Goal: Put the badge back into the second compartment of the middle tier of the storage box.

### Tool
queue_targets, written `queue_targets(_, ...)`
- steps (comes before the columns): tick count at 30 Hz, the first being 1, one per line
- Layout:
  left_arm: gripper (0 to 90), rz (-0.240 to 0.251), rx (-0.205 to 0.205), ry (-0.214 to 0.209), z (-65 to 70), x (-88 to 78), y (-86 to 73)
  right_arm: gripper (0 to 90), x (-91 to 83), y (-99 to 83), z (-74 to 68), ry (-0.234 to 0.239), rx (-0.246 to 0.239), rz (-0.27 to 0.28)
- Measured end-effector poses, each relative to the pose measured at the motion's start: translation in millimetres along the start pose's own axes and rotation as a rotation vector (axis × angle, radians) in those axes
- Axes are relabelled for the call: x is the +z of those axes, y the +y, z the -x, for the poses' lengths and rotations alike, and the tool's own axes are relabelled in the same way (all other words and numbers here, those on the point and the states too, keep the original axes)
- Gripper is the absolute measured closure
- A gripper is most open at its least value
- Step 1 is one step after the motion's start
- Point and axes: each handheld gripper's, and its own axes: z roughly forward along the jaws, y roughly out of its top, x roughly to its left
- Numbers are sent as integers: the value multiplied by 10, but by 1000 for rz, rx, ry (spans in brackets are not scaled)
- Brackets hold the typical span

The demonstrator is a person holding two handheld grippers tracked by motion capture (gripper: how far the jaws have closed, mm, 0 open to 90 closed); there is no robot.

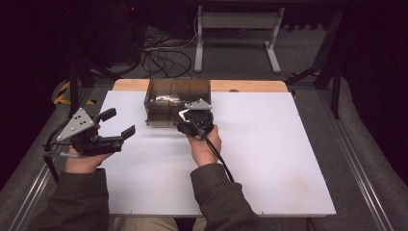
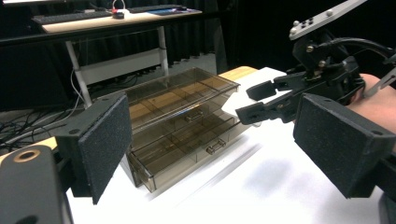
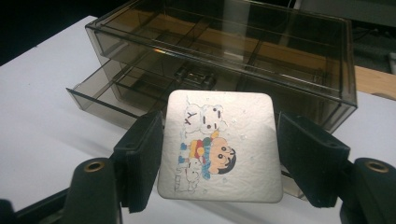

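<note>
A smoky see-through drawer box (image 1: 178,102) (image 2: 187,126) (image 3: 224,46) stands at the back middle of the white table. Its lower drawer (image 3: 107,91) is pulled partway out. My right gripper (image 1: 191,118) (image 3: 219,154) hovers just in front of the box, shut on a square white card (image 3: 219,149) (image 1: 184,114) with a cartoon print. The card is held by its two side edges, facing the camera. My left gripper (image 1: 119,123) (image 2: 219,140) is at the left, open with nothing between its pads, and points toward the box. The right gripper (image 2: 254,101) also appears in the left gripper view.
The white table top (image 1: 269,154) spreads wide to the right and front. A wooden strip (image 1: 250,85) runs along its back edge. Beyond it stand a desk frame (image 1: 235,29) and cables on the floor (image 1: 163,60). The table's left edge lies close to my left hand.
</note>
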Motion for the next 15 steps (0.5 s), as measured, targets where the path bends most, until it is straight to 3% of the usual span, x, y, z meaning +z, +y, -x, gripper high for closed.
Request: queue_targets(15, 125, -2, 2, 1, -16, -4, 0, 338, 242, 24, -23, 27, 8, -59)
